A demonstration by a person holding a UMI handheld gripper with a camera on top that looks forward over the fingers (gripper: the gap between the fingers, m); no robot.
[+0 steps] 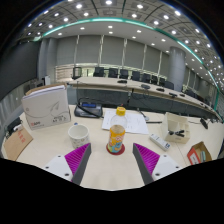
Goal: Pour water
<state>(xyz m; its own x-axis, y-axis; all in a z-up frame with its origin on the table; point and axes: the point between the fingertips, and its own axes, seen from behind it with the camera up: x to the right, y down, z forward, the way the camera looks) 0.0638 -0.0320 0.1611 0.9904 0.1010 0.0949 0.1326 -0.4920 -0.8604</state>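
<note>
The tool (112, 163) is hovering with its fingers spread wide, and the bare strip of bench (110, 172) between them is lying free right up to the bottle (117, 131), which is standing straight ahead and blocking the middle line. To the left the white cup (78, 135) is narrowing the way beside the bottle, with a white box (46, 106) standing behind it. To the right an open lane is running between the bottle and the glass (178, 127), though a small dark item (160, 143) is lying in it.
</note>
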